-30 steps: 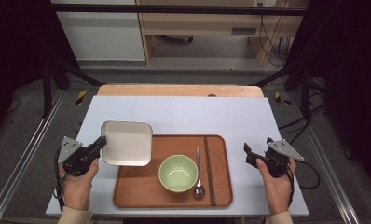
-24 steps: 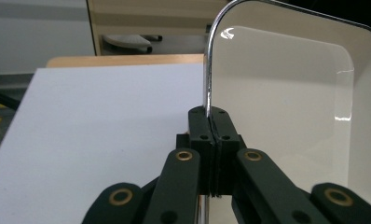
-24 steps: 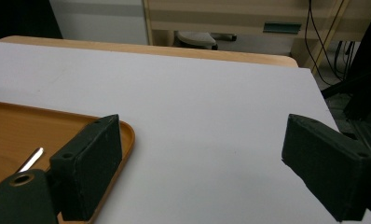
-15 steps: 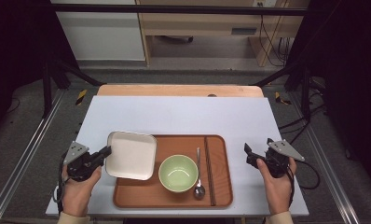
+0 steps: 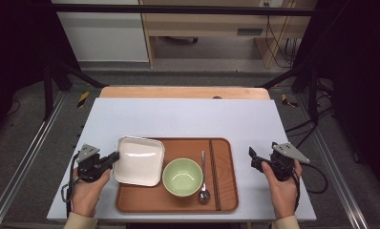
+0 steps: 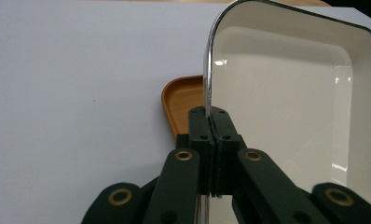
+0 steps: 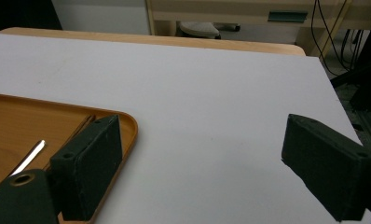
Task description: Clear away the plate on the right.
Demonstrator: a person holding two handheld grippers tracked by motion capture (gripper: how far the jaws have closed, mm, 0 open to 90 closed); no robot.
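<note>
A white square plate [image 5: 139,161] hangs over the left part of the brown wooden tray [image 5: 226,200], and my left gripper [image 5: 114,156] is shut on its left rim. In the left gripper view the jaws pinch the plate's [image 6: 291,102] metal-looking edge, with the tray's corner [image 6: 181,100] behind it. On the tray lie a green bowl [image 5: 182,176], a spoon [image 5: 203,180] and dark chopsticks [image 5: 214,172]. My right gripper [image 5: 253,158] is open above the bare table, right of the tray. Its jaws stand wide apart in the right gripper view [image 7: 200,163], with the tray's corner [image 7: 123,122] to their left.
The white tabletop [image 5: 188,117] stretches beyond the tray to a wooden strip [image 5: 183,92] at its far edge. Black frame posts [image 5: 52,76] and cables [image 5: 279,33] stand beyond and beside the table.
My left gripper has carried the plate rightward and toward me, from the tray's upper left edge to over the tray's left part. The right gripper has stayed put.
</note>
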